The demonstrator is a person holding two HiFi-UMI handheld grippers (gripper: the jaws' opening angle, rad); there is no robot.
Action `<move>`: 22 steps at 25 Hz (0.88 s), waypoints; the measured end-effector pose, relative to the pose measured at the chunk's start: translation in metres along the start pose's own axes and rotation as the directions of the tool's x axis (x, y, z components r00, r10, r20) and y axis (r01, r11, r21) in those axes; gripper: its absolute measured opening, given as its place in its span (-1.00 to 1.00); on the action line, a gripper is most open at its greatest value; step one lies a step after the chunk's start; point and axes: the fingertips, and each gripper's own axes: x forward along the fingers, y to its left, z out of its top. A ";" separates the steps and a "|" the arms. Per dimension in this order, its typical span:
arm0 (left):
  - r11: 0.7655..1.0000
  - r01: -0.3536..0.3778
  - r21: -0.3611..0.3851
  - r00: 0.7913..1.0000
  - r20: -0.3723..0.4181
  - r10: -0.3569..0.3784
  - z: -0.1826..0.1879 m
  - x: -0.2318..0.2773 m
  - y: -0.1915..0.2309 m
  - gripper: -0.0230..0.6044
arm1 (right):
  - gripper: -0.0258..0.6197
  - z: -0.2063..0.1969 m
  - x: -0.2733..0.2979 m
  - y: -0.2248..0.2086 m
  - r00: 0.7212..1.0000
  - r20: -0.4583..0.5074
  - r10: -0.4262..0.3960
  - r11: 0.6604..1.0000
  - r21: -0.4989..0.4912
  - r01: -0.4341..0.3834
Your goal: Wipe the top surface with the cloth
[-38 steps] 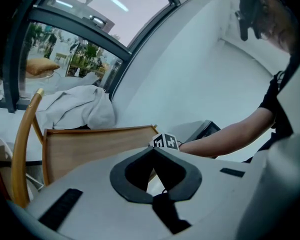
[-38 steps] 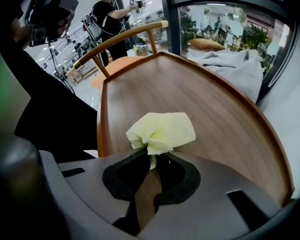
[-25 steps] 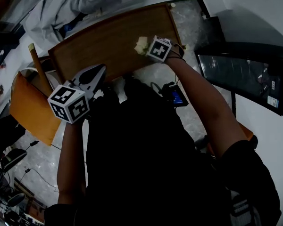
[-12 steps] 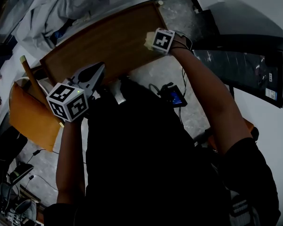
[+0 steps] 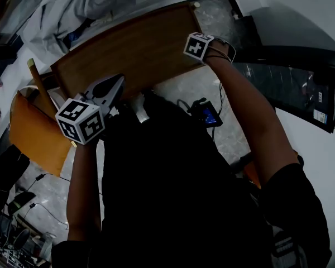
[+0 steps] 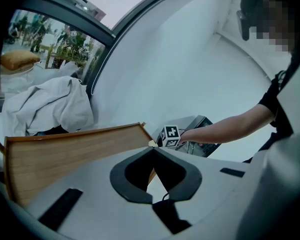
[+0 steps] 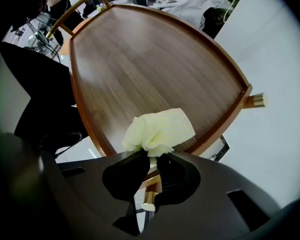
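Right gripper (image 7: 151, 156) pinches a crumpled pale-yellow cloth (image 7: 160, 129) lying just ahead inside the raised-rim brown wooden tabletop (image 7: 140, 59); left gripper (image 6: 152, 149) is closed and empty.

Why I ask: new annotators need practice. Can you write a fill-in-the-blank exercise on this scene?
1. The right gripper is shut on a crumpled pale ____ cloth.
2. The cloth rests on a brown, raised-rim tabletop made of ____.
3. The left gripper is shut and holds ____.

Missing words: yellow; wood; nothing.
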 end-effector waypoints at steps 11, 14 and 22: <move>0.997 -0.075 -0.023 0.994 0.077 0.077 -0.003 -0.068 0.023 -0.90 | -0.77 0.023 -0.021 0.013 0.998 0.037 -0.044 0.996 0.075 0.041; 0.992 -0.117 -0.048 0.988 0.092 0.121 -0.012 -0.100 0.037 -0.90 | -0.77 0.110 -0.052 0.082 0.967 0.242 0.079 0.996 -0.048 -0.070; 0.957 -0.261 -0.128 0.948 0.152 0.279 -0.051 -0.212 0.076 -0.90 | -0.77 0.316 -0.098 0.298 0.846 0.357 0.396 0.838 -0.517 -0.174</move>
